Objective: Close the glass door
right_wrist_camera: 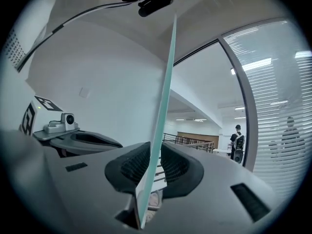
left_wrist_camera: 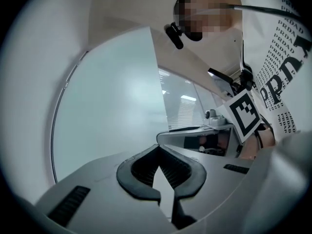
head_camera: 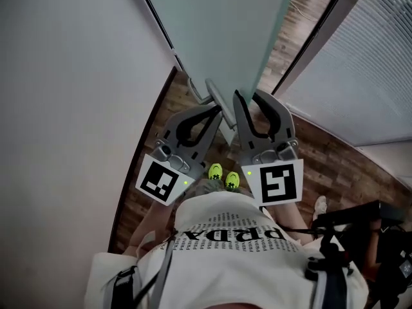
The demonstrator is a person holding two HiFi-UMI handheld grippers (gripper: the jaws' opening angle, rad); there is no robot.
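The frosted glass door (head_camera: 219, 24) stands edge-on in front of me, with a metal handle (head_camera: 205, 90) low on its edge. My right gripper (head_camera: 248, 95) straddles that edge. In the right gripper view the pane (right_wrist_camera: 165, 106) runs between the two pads of the right gripper (right_wrist_camera: 155, 147), which are shut on it. My left gripper (head_camera: 219, 112) sits just left of the door, its tips beside the handle. In the left gripper view the left gripper (left_wrist_camera: 156, 150) has its tips touching, nothing seen between them, facing the glass door (left_wrist_camera: 112, 111).
A white wall (head_camera: 71, 108) runs close on the left. A window wall with blinds (head_camera: 367, 63) stands on the right. Below is wood floor (head_camera: 335, 159) with my green shoes (head_camera: 223, 176). Black gear (head_camera: 367, 237) hangs at my right side. A person (right_wrist_camera: 237, 143) stands far beyond the doorway.
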